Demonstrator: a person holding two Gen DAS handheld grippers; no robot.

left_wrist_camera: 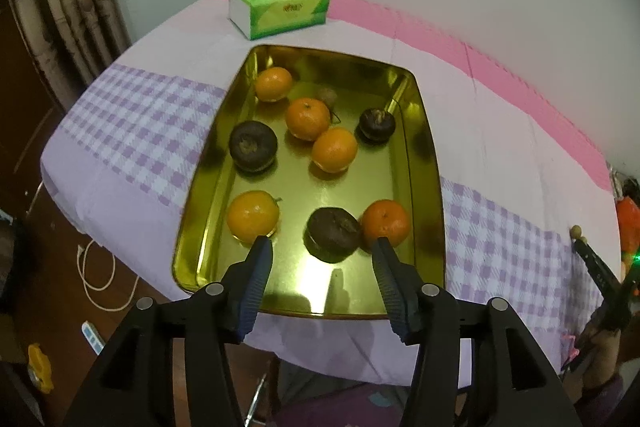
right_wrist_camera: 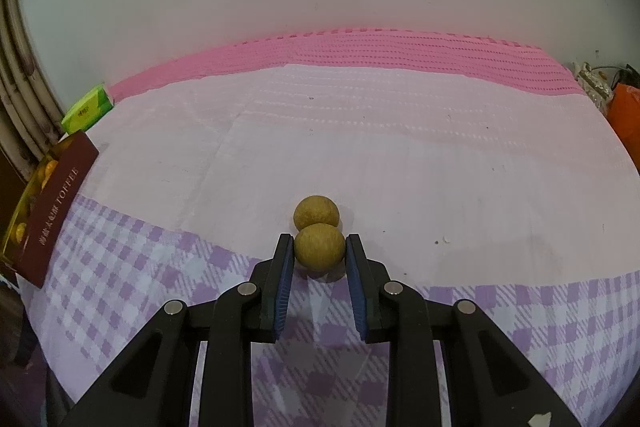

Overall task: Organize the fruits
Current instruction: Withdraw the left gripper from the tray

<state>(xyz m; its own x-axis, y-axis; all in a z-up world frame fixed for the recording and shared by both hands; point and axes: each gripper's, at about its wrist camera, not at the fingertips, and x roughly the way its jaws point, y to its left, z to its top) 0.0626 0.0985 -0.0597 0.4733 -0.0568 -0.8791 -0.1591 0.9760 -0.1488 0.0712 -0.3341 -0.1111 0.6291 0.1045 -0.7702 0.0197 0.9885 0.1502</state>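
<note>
A gold tin tray (left_wrist_camera: 424, 163) lies on the checked cloth and holds several oranges (left_wrist_camera: 334, 150), three dark round fruits (left_wrist_camera: 334, 233) and one small tan fruit (left_wrist_camera: 327, 97). My left gripper (left_wrist_camera: 322, 245) hovers over the tray's near end, open, with nothing pressed between its fingers. In the right wrist view, my right gripper (right_wrist_camera: 319, 247) is shut on a small tan round fruit (right_wrist_camera: 319, 247) on the cloth. A second tan fruit (right_wrist_camera: 316, 213) touches it just behind. The right gripper's tip (left_wrist_camera: 578, 241) also shows at the left wrist view's right edge.
A green tissue pack (left_wrist_camera: 280, 7) sits behind the tray near the wall. From the right wrist view the tray's red side (right_wrist_camera: 56, 211) is far left. An orange bag (right_wrist_camera: 626, 119) lies at the cloth's right end. Cables and small items lie on the floor at left.
</note>
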